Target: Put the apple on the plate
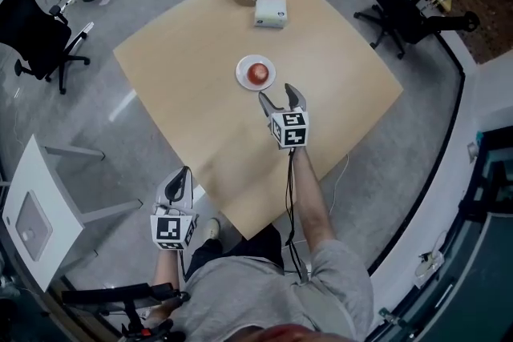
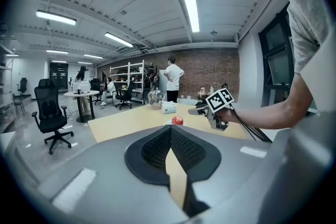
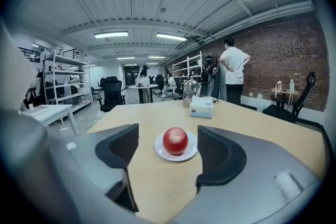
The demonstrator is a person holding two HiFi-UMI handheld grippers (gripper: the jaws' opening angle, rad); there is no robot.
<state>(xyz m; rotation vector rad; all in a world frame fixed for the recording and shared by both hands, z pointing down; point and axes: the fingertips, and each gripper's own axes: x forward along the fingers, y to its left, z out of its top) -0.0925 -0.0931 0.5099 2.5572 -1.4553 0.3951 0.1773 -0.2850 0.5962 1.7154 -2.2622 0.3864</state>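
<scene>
Apple (image 1: 257, 74) sits on the white plate (image 1: 240, 78) near the middle of the table (image 1: 184, 68), so the placing looks already done. In the head view it lies just above and left of the right gripper (image 1: 276, 92), close to the tips but not touching. The left gripper (image 1: 185, 175) hangs at the lower left of the frame, past the table's near edge and well apart from the plate, so the right hand is far the nearer. In the right gripper view the apple (image 3: 175, 140) stands centred in the gap, beyond the 2 fingers (image 3: 221, 156). These are spread wide with only bare table between them: nothing held, nothing touched. Being round, the apple offers no long axis to line up with. In the left gripper view the fingers (image 2: 155, 148) are pressed together along 1 seam and carry nothing. Any coming move is likely a plain draw-back of the right gripper toward the lower frame, straight away from the plate.
</scene>
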